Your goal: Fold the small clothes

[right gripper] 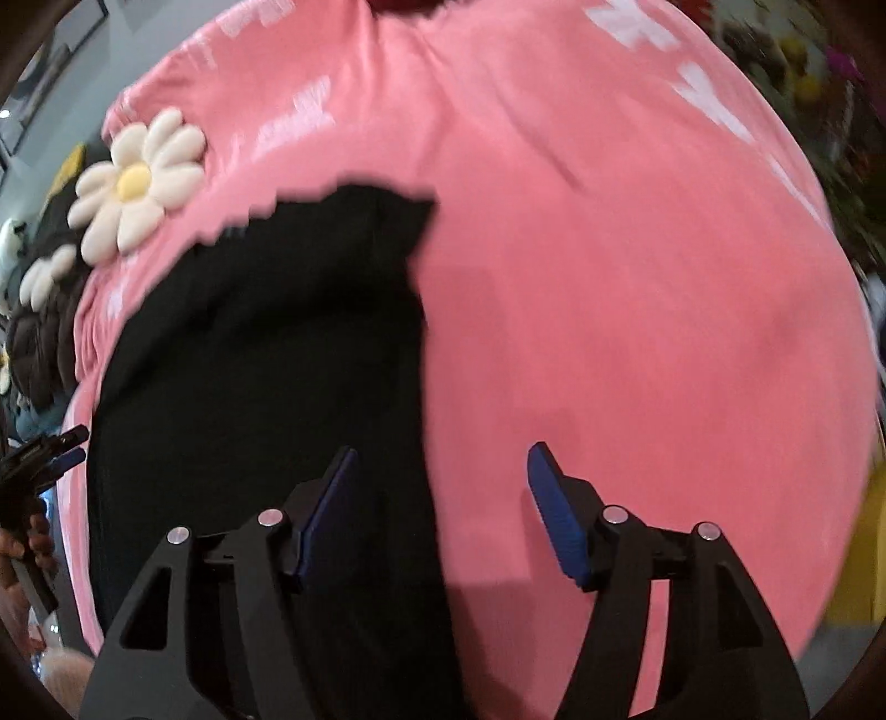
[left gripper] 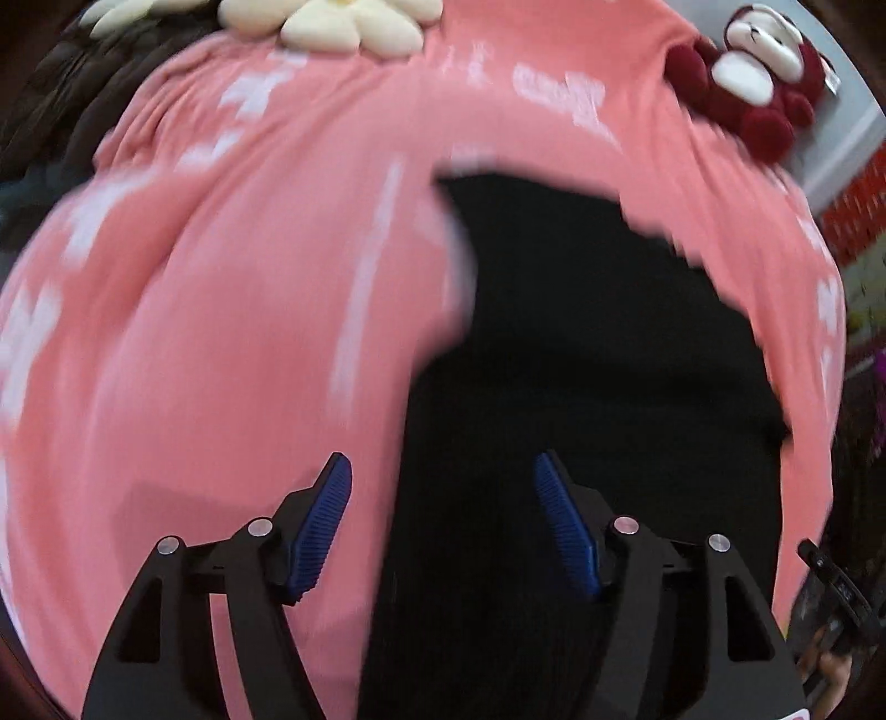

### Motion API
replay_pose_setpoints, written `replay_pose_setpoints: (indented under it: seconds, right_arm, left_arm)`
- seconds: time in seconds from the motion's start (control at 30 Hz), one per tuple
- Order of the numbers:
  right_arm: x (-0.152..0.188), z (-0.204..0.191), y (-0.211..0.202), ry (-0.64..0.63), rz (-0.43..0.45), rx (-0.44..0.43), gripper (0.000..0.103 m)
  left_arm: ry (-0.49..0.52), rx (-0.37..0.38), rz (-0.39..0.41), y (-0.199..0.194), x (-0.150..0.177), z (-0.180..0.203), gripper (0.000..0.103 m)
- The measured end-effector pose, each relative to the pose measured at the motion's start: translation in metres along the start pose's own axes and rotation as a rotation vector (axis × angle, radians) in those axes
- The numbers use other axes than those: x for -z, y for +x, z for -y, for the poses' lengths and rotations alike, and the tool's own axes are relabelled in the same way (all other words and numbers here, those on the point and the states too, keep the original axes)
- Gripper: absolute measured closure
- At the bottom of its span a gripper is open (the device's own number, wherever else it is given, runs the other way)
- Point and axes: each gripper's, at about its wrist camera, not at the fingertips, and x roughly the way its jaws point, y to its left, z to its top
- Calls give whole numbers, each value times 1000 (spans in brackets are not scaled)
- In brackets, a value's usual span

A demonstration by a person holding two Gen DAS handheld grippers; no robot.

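Note:
A black garment (left gripper: 598, 354) lies flat on a pink bedspread (left gripper: 232, 332); it also shows in the right wrist view (right gripper: 260, 354). My left gripper (left gripper: 443, 471) is open and empty, hovering over the garment's left edge. My right gripper (right gripper: 440, 462) is open and empty, hovering over the garment's right edge, with its left finger over black cloth and its right finger over the pink bedspread (right gripper: 637, 332). The left gripper also shows at the left edge of the right wrist view (right gripper: 55, 448). Both views are motion-blurred.
A cream flower cushion (left gripper: 332, 22) and a red-and-white plush toy (left gripper: 753, 83) lie at the far side of the bed. The flower cushion (right gripper: 138, 183) sits beside the garment's far corner. A dark quilted cloth (left gripper: 72, 111) lies far left.

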Motion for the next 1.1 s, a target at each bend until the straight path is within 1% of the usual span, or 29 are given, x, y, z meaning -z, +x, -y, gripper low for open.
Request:
replay_pose_setpoints:
  seconds: [0.07, 0.1, 0.17, 0.2, 0.23, 0.27, 0.33, 0.43, 0.5, 0.53, 0.57, 0.6, 0.63, 0.67, 0.7, 0.73, 0.77, 0.8, 0.83, 0.87, 0.93, 1.03, 1.1]
  right_arm:
    - [36, 3, -5, 18, -60, 20, 35]
    - [58, 3, -7, 29, -96, 19, 33]
    - [80, 2, -6, 29, -136, 28, 33]
    - [92, 0, -6, 25, -158, 50, 33]
    - [103, 0, -6, 38, -182, 54, 32]
    - [110, 1, -5, 61, -204, 38, 26]
    - [117, 3, -6, 85, -192, 36, 21]
    - [122, -6, -5, 37, -169, 73, 19]
    - [124, -11, -7, 20, -152, 76, 19]
    - [126, -12, -9, 13, -141, 72, 23]
    - [127, -14, -12, 8, -127, 59, 31]
    - [128, -14, -14, 4, -122, 50, 34]
    - [129, -16, -17, -5, -117, 37, 43]
    - [129, -18, -18, -11, -113, 29, 50]
    - [130, -20, -21, -17, -110, 15, 55]
    - [130, -21, -23, -22, -108, 6, 62]
    - [128, -20, -25, -24, -106, -4, 71]
    - [129, -21, -26, -25, -106, -18, 76]
    - [131, -23, -26, -29, -106, -23, 82]
    - [133, -24, -27, -33, -103, -25, 88]
    - [136, -20, -24, -32, -105, -45, 95]
    - [133, -19, -27, -8, -105, -73, 96]
    - [125, -14, -31, 11, -98, -91, 97]
  left_arm:
    - [-24, -29, -70, -8, 52, -10, 36]
    - [-24, -41, -77, -13, 72, -12, 36]
    - [8, -71, -62, -25, 100, -11, 34]
    - [19, -89, -71, -29, 111, -10, 33]
    - [0, -94, -91, -32, 125, -11, 32]
    - [-19, -86, -103, -34, 134, -13, 32]
    - [-45, -88, -102, -39, 151, -17, 32]
    - [-33, -113, -79, -40, 165, -14, 32]
    - [-6, -139, -64, -40, 168, -9, 32]
    - [12, -152, -55, -39, 171, -5, 32]
    - [12, -156, -49, -39, 171, -4, 33]
    - [7, -151, -45, -39, 171, -6, 33]
    - [1, -147, -42, -39, 171, -6, 34]
    - [-2, -142, -43, -39, 170, -9, 38]
    - [1, -140, -43, -40, 170, -10, 41]
    - [9, -144, -42, -40, 170, -10, 45]
    - [18, -143, -42, -41, 170, -12, 53]
    - [26, -140, -42, -42, 171, -11, 58]
    - [38, -137, -47, -43, 171, -8, 66]
    - [47, -137, -49, -42, 171, -7, 78]
    - [70, -137, -57, -43, 172, 0, 91]
    - [81, -139, -70, -44, 171, 6, 95]
    - [45, -116, -84, -46, 167, 4, 96]
